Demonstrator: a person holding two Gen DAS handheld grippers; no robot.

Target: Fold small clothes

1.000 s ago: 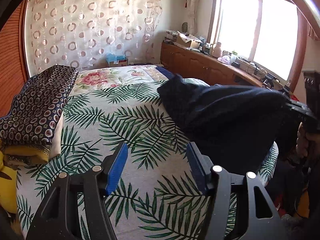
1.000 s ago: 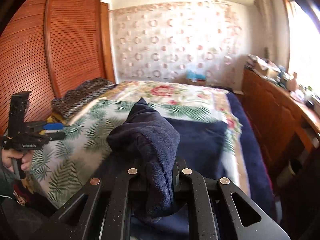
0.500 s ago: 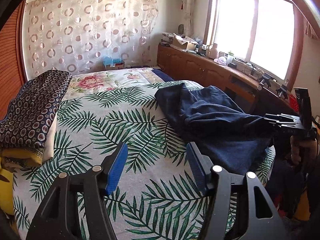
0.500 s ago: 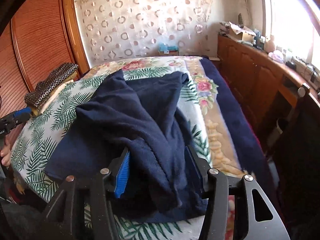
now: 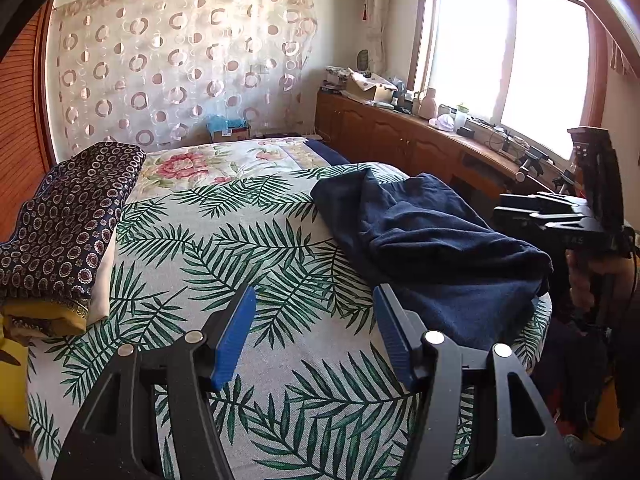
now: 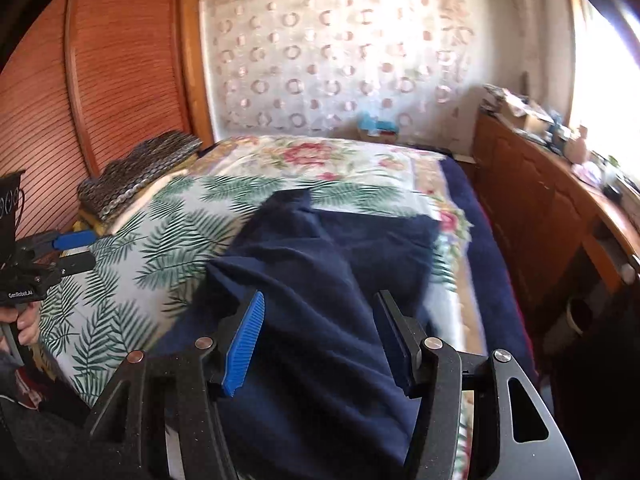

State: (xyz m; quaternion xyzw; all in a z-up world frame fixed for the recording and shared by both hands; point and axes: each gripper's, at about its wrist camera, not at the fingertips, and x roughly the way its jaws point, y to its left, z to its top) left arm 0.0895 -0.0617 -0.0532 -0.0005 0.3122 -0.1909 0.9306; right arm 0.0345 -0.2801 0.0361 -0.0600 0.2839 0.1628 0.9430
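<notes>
— Jaws first: how does the right gripper (image 6: 320, 344) stand?
— Spread apart, just opened; navy garment (image 6: 320, 280) lies between the pads, unpinched.
— And the left gripper (image 5: 312, 336)?
— Parted too, empty, over the palm-leaf bedspread (image 5: 240, 248) beside the garment.
— Beyond the garment?
— Patterned folded pile (image 5: 68, 216) at the bedspread's far edge.

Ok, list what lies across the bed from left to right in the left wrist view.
Patterned folded pile → bare palm-leaf bedspread → crumpled navy garment → right gripper at the bed's edge.
</notes>
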